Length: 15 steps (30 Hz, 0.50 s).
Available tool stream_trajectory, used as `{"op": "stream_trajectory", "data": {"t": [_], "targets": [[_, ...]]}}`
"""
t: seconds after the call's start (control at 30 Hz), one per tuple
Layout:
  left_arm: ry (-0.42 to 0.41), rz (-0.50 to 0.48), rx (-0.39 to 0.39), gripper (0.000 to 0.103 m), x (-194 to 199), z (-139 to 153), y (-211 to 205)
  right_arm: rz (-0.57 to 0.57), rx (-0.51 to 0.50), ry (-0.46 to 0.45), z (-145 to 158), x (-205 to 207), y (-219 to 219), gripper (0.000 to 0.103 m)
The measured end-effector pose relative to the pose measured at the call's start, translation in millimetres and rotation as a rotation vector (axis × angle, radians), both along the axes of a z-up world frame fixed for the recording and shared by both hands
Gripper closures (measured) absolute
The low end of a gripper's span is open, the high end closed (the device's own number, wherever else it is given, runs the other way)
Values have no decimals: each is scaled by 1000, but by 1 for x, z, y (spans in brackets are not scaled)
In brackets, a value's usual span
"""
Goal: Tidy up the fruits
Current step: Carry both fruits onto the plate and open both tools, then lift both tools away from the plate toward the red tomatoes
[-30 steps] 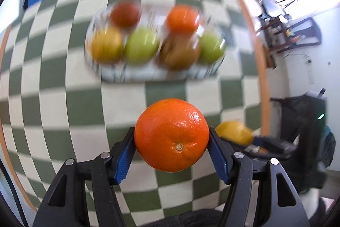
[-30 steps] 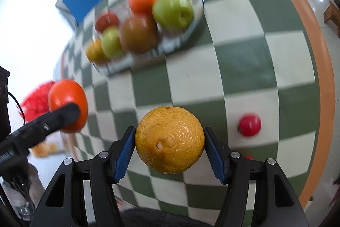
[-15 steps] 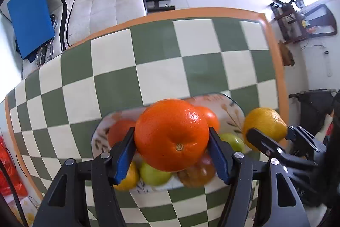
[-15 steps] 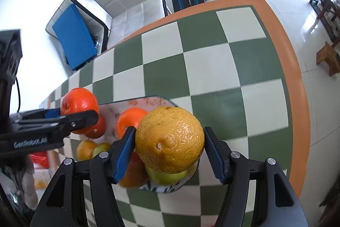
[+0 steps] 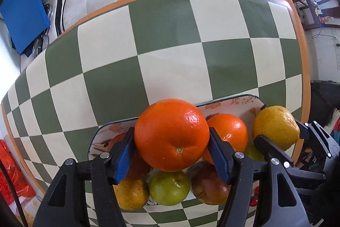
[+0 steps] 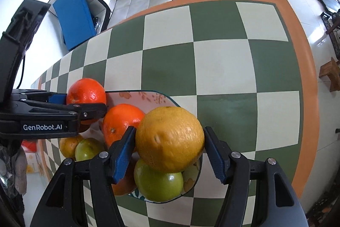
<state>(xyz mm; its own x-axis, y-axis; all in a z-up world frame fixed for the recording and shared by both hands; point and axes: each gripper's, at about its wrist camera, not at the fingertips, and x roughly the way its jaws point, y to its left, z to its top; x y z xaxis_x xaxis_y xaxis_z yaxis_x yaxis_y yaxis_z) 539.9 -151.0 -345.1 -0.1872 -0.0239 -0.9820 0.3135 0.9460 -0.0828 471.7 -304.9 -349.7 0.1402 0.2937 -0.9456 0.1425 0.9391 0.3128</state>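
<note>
Orange fruit (image 5: 172, 134) is clamped in the left gripper (image 5: 172, 152), and a yellow citrus (image 6: 170, 138) in the right gripper (image 6: 170, 152); both hang above the plate (image 5: 244, 102). Five fruits already lie there. Judged remaining: set both down and release.

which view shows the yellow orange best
The right wrist view: the yellow orange sits centred and whole between the right gripper's blue pads. The left wrist view shows it only at the right edge, partly hidden by a finger.
</note>
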Motion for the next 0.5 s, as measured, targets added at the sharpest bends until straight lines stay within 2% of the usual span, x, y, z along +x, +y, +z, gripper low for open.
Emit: {"op": "stream_trajectory", "data": {"t": [0.1, 0.2, 0.23, 0.3, 0.33, 0.4, 0.5], "targets": [[23, 31, -22, 39, -1, 1, 7, -10, 27, 10, 1, -1, 0, 24], [25, 78, -51, 36, -3, 8, 16, -17, 23, 11, 3, -1, 0, 22], [20, 89, -55, 31, -3, 11, 18, -22, 22, 12, 4, -2, -1, 22], [0, 114, -69, 29, -4, 20, 24, -31, 20, 10, 9, -3, -3, 20], [-10, 123, -73, 29, -4, 24, 26, -36, 17, 9, 12, -5, -3, 14], [-46, 144, -77, 29, -9, 36, 34, -47, 8, 0, 19, -10, -6, 10], [-127, 159, -48, 29, -21, 52, 44, -49, -69, -21, 34, -22, -5, 9]]}}
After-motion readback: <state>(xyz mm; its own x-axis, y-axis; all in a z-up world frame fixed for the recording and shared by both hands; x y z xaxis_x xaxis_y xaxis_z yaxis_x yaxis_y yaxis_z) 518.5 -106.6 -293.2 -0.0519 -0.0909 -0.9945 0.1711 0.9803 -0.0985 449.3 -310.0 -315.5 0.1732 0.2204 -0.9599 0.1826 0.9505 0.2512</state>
